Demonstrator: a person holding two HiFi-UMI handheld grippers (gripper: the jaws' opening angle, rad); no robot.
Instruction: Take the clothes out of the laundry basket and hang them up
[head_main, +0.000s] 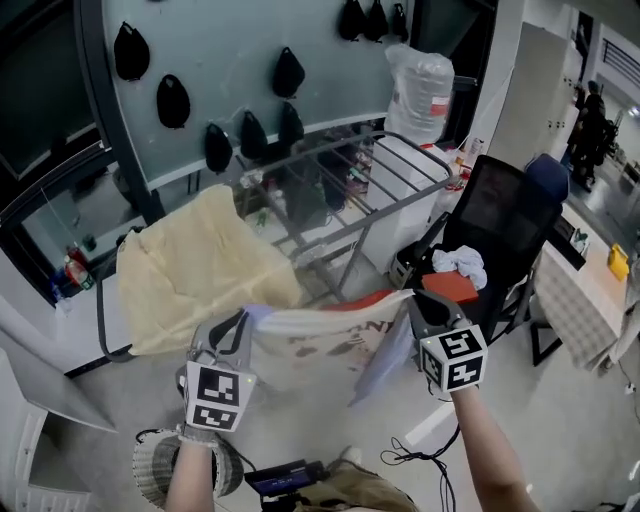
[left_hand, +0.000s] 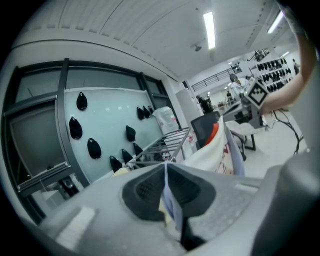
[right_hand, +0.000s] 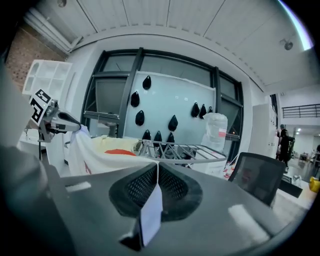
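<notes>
A white garment with red print (head_main: 320, 345) hangs stretched between my two grippers, in front of the grey drying rack (head_main: 372, 160). My left gripper (head_main: 243, 320) is shut on the garment's left edge. A thin fold of the cloth (left_hand: 169, 200) is pinched between its pads. My right gripper (head_main: 416, 302) is shut on the right edge, and there too a flap of cloth (right_hand: 151, 212) sticks out from between the pads. A pale yellow cloth (head_main: 200, 262) is draped over the rack's left end. The woven laundry basket (head_main: 152, 468) stands on the floor by my left arm.
A black office chair (head_main: 505, 215) at the right holds a white cloth (head_main: 462, 262) and a red item (head_main: 452, 287). A large plastic bag (head_main: 420, 90) stands behind the rack. Black objects hang on the glass wall (head_main: 180, 60). Cables (head_main: 420, 458) lie on the floor.
</notes>
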